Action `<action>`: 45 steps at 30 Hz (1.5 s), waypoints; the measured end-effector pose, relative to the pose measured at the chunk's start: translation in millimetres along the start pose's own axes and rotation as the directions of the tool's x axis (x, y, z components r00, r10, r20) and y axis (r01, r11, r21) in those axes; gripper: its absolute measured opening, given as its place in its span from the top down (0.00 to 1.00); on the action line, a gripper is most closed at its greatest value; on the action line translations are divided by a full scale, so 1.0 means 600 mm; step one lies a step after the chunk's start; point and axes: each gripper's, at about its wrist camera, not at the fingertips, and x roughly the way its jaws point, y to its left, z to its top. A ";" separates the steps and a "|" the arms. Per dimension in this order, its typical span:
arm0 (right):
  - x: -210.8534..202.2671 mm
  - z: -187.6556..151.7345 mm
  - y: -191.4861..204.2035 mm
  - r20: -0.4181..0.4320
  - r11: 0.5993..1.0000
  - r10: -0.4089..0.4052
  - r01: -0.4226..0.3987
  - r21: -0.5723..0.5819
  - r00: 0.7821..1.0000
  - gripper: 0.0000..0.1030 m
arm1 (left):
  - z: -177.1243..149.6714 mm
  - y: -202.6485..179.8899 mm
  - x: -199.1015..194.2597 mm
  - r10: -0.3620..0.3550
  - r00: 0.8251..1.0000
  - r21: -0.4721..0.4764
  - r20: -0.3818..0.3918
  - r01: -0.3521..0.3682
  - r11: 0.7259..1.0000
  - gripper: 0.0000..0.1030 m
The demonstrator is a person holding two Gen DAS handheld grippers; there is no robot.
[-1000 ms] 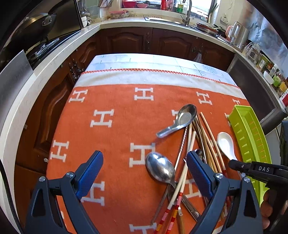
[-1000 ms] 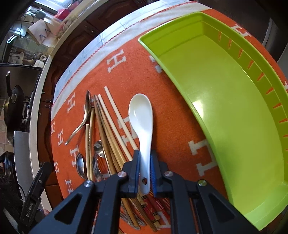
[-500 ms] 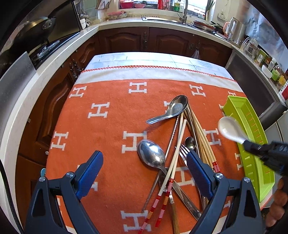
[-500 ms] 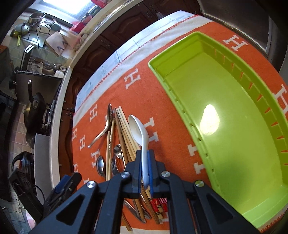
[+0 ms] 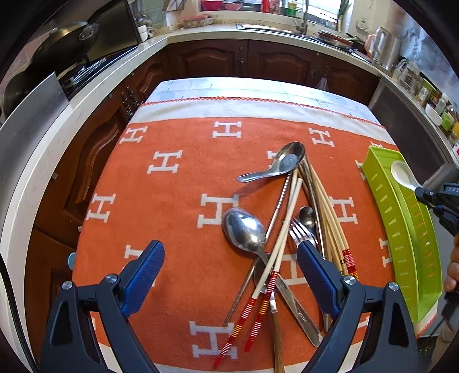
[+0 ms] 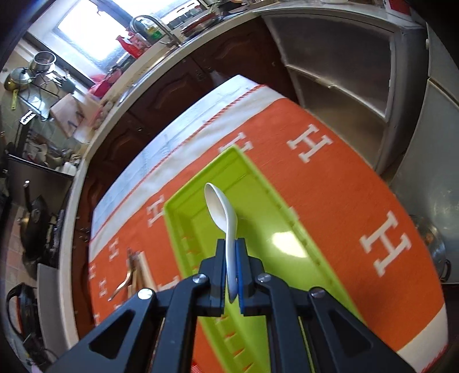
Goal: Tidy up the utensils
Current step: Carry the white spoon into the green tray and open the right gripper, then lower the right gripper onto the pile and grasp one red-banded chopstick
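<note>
1. Fingers (image 6: pixel 220 266) of the right gripper (image 6: pixel 231 268) clamp a white spoon (image 6: pixel 222 211) by its handle, bowl raised over the green tray (image 6: pixel 289 229)
2. Left gripper (image 5: pixel 231 275) hangs wide open above piled spoons (image 5: pixel 243 229), fork (image 5: pixel 301 231) and chopsticks (image 5: pixel 327 218) on the orange cloth (image 5: pixel 172 215); tray lies beside them

I am in a home kitchen: ahead of my left claw, dark wood cabinets (image 5: pixel 275 61) carry a pale countertop (image 5: pixel 120 71), with a sink faucet (image 5: pixel 304 17), kettle (image 5: pixel 385 47) and wok (image 5: pixel 67 40).
</note>
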 end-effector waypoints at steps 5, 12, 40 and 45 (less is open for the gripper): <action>0.035 0.007 0.001 -0.017 0.996 -0.062 0.061 -0.062 0.998 0.94 | 0.005 0.019 0.006 0.005 1.000 -0.049 -0.011 -0.005 0.999 0.10; 0.033 0.002 0.030 -0.003 0.963 -0.177 0.173 -0.206 0.984 0.84 | 0.012 0.037 0.013 0.033 0.999 -0.080 -0.014 -0.034 0.996 0.10; -0.084 -0.189 0.181 -0.034 0.842 0.060 -0.069 -0.536 0.998 0.80 | -0.037 0.033 -0.049 0.022 0.999 -0.078 0.049 -0.019 0.997 0.10; -0.082 -0.213 0.195 -0.064 0.828 0.076 -0.099 -0.552 0.995 0.80 | -0.048 0.021 -0.069 -0.008 0.991 -0.032 0.137 0.013 0.999 0.10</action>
